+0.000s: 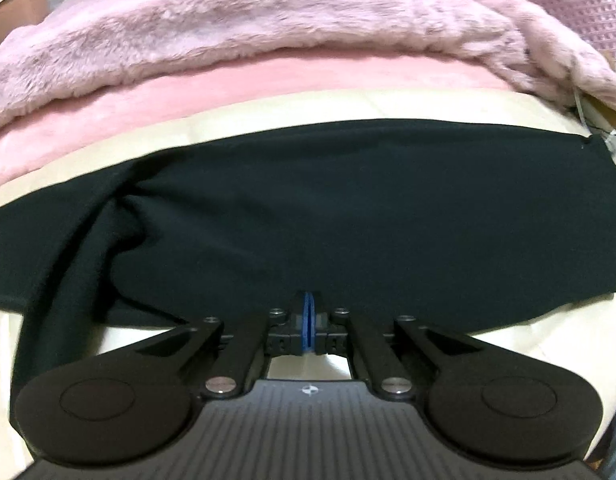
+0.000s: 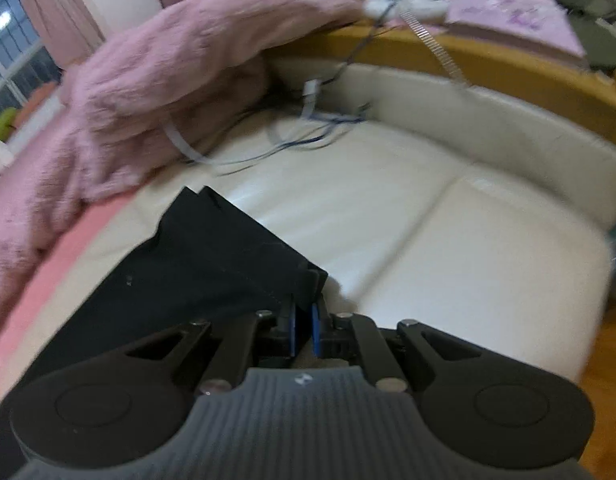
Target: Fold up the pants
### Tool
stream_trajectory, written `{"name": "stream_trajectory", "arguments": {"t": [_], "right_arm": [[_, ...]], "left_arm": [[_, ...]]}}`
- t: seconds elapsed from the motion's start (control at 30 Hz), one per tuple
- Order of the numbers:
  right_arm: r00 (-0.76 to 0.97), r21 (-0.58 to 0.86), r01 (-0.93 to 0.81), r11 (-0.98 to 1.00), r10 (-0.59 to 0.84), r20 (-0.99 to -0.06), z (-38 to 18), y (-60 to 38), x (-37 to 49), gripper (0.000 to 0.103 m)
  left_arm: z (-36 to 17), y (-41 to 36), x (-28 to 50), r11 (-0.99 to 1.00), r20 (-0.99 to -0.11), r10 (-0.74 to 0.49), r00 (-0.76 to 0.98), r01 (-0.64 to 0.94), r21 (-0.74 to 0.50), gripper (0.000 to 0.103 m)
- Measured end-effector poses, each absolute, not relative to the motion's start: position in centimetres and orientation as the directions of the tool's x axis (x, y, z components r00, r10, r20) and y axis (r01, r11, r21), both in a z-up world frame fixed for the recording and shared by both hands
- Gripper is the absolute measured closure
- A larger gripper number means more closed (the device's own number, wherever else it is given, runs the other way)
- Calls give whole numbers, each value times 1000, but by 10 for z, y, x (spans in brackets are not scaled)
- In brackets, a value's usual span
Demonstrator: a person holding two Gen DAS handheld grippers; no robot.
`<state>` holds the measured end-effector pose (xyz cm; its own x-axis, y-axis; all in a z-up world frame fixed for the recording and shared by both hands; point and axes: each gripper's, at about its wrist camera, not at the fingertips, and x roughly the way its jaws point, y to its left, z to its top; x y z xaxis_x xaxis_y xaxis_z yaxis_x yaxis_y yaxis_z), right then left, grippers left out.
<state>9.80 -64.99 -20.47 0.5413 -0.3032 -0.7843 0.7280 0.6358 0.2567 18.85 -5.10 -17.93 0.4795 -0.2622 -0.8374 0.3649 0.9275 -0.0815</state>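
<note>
Lying across a cream leather sofa seat (image 1: pixel 508 344) are the black fabric pants (image 1: pixel 308 208), spread out flat with a bunch of wrinkles toward the left side of the left wrist view. Both grippers have a bite on them. The left gripper (image 1: pixel 308 320) has its blue pads squeezed together right on the near edge of the cloth, so it's pinching that hem. Over in the right wrist view, which is pretty blurry, the right gripper (image 2: pixel 304 320) is clamped down on the corner of the pants, with a bit of dark fabric sandwiched between the blue pads.

Behind the pants sits a fluffy pink fur blanket (image 1: pixel 248 28) piled on a smoother pink sheet (image 1: pixel 108 120). Some thin white and blue cables (image 2: pixel 308 128) trail over the back cushion, and a wooden ledge (image 2: pixel 488 64) beyond is cluttered with papers and bits.
</note>
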Motion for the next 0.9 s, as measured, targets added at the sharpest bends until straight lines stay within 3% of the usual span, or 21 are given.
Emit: {"name": "stream_trajectory", "arguments": {"t": [0.1, 0.2, 0.27, 0.33, 0.47, 0.8, 0.87, 0.9], "right_arm": [[510, 204, 727, 656, -316, -800, -203, -664, 97, 99], [490, 154, 703, 694, -316, -813, -199, -663, 106, 86], [486, 93, 672, 734, -343, -804, -191, -656, 109, 68], [488, 19, 634, 773, -382, -785, -180, -646, 111, 67], [534, -80, 530, 844, -406, -741, -158, -632, 121, 67], [577, -204, 219, 954, -296, -761, -143, -608, 182, 69], [575, -244, 117, 963, -265, -774, -146, -601, 193, 70], [568, -271, 64, 961, -258, -782, -148, -598, 198, 70]], "left_arm": [[-171, -43, 182, 934, -819, -269, 506, 346, -92, 94], [-151, -18, 170, 945, -784, -255, 566, 319, -77, 78], [-136, 8, 161, 959, -765, -220, 605, 276, -57, 68], [-126, 38, 161, 975, -756, -169, 633, 219, -34, 61], [-126, 89, 176, 992, -783, -74, 618, 127, 6, 61], [-162, 125, 199, 992, -840, -120, 529, 103, -77, 58], [-164, 127, 202, 988, -840, -151, 521, 102, -115, 62], [-164, 126, 202, 986, -839, -167, 517, 110, -128, 72]]}}
